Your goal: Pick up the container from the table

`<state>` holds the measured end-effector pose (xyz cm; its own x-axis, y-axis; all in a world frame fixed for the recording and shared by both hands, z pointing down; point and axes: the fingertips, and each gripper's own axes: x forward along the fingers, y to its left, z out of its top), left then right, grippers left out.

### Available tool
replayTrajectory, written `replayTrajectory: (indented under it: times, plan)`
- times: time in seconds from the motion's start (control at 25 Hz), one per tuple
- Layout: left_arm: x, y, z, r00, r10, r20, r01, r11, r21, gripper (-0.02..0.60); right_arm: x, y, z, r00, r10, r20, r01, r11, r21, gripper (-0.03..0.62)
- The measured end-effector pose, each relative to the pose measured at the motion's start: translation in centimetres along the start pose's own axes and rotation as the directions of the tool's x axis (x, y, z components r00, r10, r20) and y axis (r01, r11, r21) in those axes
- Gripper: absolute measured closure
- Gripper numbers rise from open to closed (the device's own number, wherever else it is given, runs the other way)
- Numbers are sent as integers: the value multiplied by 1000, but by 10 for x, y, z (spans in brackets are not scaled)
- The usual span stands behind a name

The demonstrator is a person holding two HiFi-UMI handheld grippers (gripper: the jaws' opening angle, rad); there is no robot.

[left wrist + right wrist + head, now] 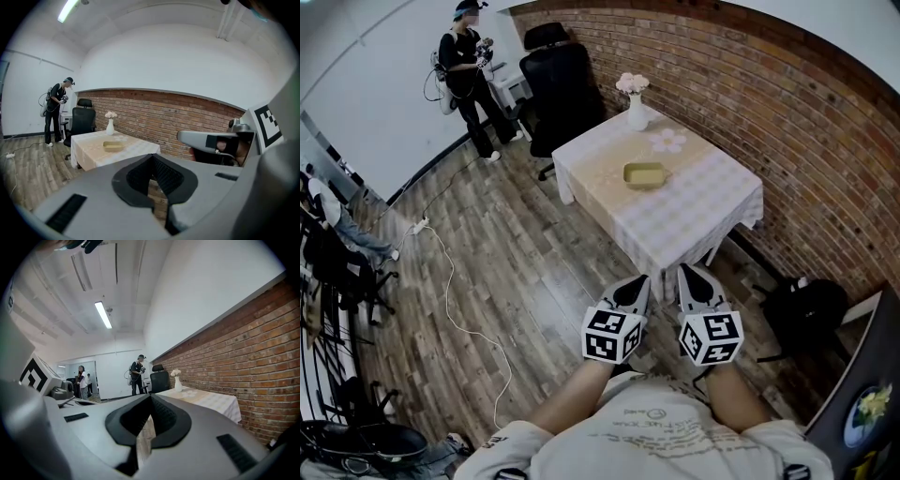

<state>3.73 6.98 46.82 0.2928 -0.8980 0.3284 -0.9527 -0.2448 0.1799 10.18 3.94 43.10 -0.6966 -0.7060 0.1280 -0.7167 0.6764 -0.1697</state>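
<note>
A shallow olive-yellow container (644, 174) sits near the middle of a table with a pale checked cloth (694, 220). In the left gripper view the container (112, 146) shows far ahead on the table (131, 152). Both grippers are held close to my body, well short of the table. The left gripper (638, 281) is shut with nothing in it, its jaw tips meeting (152, 156). The right gripper (687, 274) is likewise shut and empty (151, 396). In the right gripper view only the table's edge (211, 401) shows; the container is hidden.
A white vase of flowers (636, 108) and a flower-shaped mat (668, 141) share the table. A black office chair (558, 89) stands behind it, a person (469, 75) beyond. A brick wall (787, 122) runs along the right, with a black bag (804, 314) below. A white cable (459, 300) crosses the wooden floor.
</note>
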Motion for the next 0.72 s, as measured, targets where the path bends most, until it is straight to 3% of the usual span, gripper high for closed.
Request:
replayTrajectory:
  times: [0.72]
  plan:
    - [43, 29, 15, 999, -30, 12, 30, 1000, -3, 577, 38, -26, 5, 998, -54, 19, 55, 997, -52, 592]
